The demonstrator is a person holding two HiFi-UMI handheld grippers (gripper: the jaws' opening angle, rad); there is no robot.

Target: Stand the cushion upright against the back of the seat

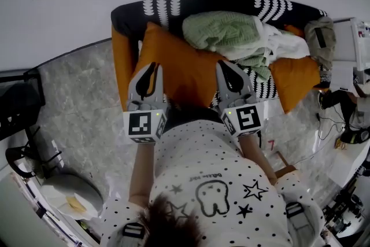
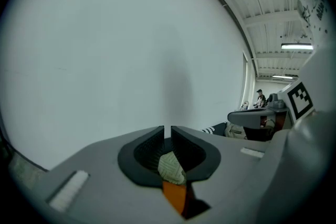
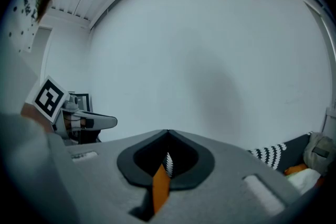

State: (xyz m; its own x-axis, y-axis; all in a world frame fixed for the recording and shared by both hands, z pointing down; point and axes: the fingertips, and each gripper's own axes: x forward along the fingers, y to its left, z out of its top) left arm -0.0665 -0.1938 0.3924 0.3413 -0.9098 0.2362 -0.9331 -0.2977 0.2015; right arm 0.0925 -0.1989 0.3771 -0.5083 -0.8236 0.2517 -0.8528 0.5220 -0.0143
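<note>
Orange cushion [image 1: 179,66] sits at the left of the patterned seat [image 1: 231,0]. Left gripper [image 1: 154,65], jaws a crack apart, and right gripper [image 1: 221,64], jaws together, both empty, reach over its near part.

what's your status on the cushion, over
Left tool slightly open, right tool shut, both over orange cushion. Cushion's lean unclear. Green blanket piled beside it.

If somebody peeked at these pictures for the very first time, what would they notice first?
The big orange cushion jumps out first, on the black seat with white patterns in the middle of the head view. A pale green knitted blanket is heaped at the cushion's far edge. The grey left gripper and right gripper reach over the cushion from the near side.
</note>
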